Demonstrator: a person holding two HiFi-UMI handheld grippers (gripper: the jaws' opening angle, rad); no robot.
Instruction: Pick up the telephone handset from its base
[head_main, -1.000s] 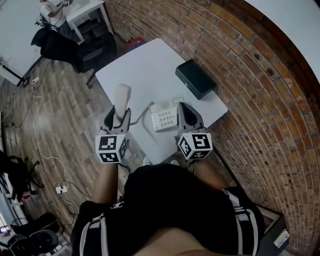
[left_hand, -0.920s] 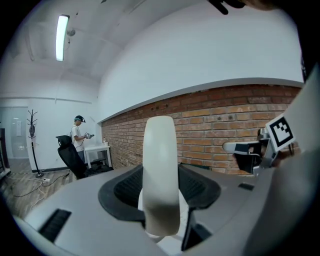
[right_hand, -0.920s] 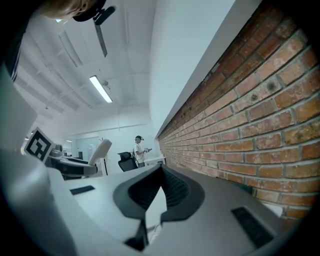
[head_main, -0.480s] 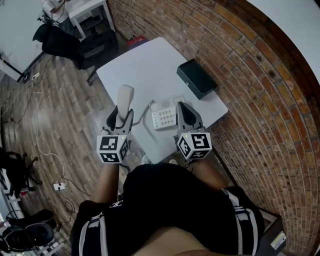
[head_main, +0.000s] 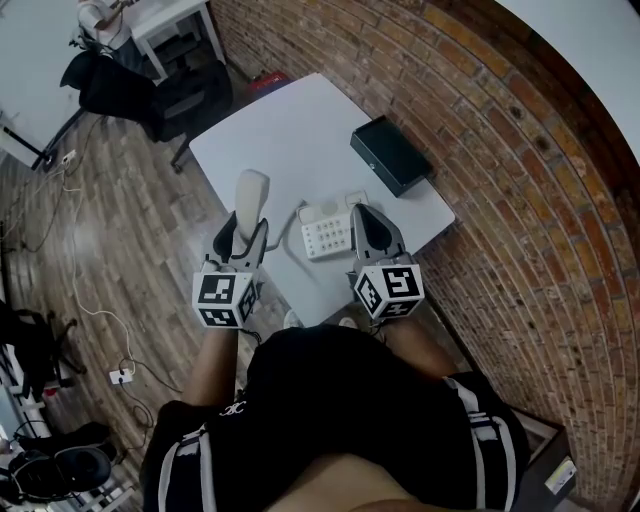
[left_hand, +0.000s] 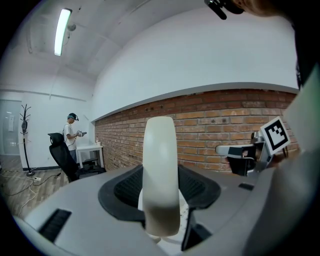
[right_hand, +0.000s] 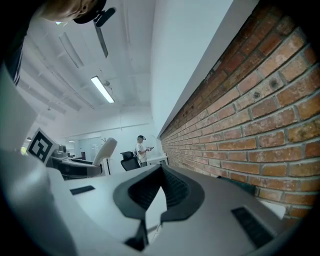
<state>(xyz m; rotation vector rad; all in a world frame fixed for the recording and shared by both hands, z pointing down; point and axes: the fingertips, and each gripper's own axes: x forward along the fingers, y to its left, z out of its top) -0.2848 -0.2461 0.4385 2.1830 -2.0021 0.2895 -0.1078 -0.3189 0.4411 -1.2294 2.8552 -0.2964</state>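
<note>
A cream telephone handset (head_main: 249, 196) stands out of my left gripper (head_main: 240, 232), which is shut on its lower part over the table's left edge. In the left gripper view the handset (left_hand: 160, 170) rises upright between the dark pads. The phone base (head_main: 328, 236) with its keypad lies on the white table (head_main: 280, 135), apart from the handset, and a cord (head_main: 287, 243) runs off its left side. My right gripper (head_main: 364, 226) hovers at the base's right end, jaws shut with nothing between them. From the right gripper view the held handset (right_hand: 107, 148) shows at the left.
A black box (head_main: 391, 157) lies at the table's far right corner by the brick wall (head_main: 520, 200). A dark office chair (head_main: 190, 100) stands beyond the table's far left. A person (left_hand: 72, 131) stands by a small white table far off.
</note>
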